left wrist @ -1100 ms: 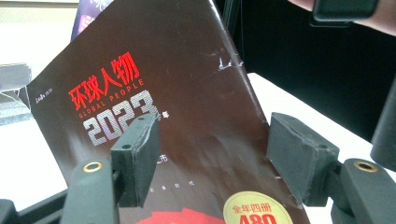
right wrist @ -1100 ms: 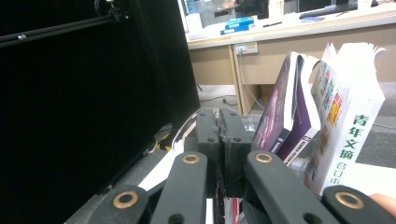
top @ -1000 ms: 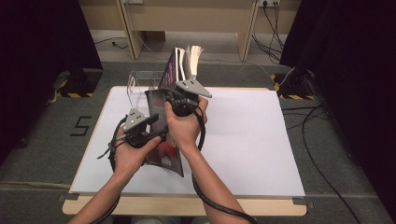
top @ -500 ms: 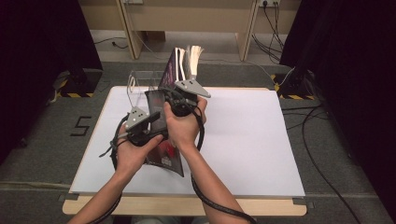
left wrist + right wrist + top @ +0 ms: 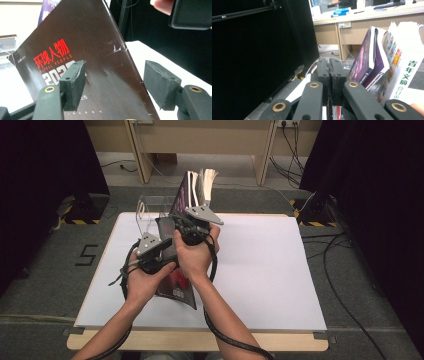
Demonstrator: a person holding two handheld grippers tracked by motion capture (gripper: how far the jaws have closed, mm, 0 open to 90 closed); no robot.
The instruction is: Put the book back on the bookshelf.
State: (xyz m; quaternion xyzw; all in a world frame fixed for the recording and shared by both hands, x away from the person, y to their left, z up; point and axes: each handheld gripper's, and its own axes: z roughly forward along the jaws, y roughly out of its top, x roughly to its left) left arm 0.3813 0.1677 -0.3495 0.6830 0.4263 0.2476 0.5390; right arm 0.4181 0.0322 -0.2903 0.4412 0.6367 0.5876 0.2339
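While the dark magazine (image 5: 175,282) is propped at a slant over the white bench (image 5: 260,270), its lower edge resting near the bench's front and its upper part raised between the two hands, it is gripped along its upper edge by the right hand-held gripper (image 5: 329,72), whose jaws are pressed together with only the thin cover pinched between the pads (the edge of the cover is seen as a sliver low between them in the right gripper view). The left hand-held gripper (image 5: 112,85) is held with its jaws wide apart, the pads standing on either side of the magazine's cover without pressing on it; red Chinese characters and the words "GLOBAL PEOPLE" are read on that cover in the left gripper view. Behind the hands, at the bench's far edge, other magazines (image 5: 197,190) are stood upright in a clear holder (image 5: 150,207), a purple one beside a thick white one with green characters
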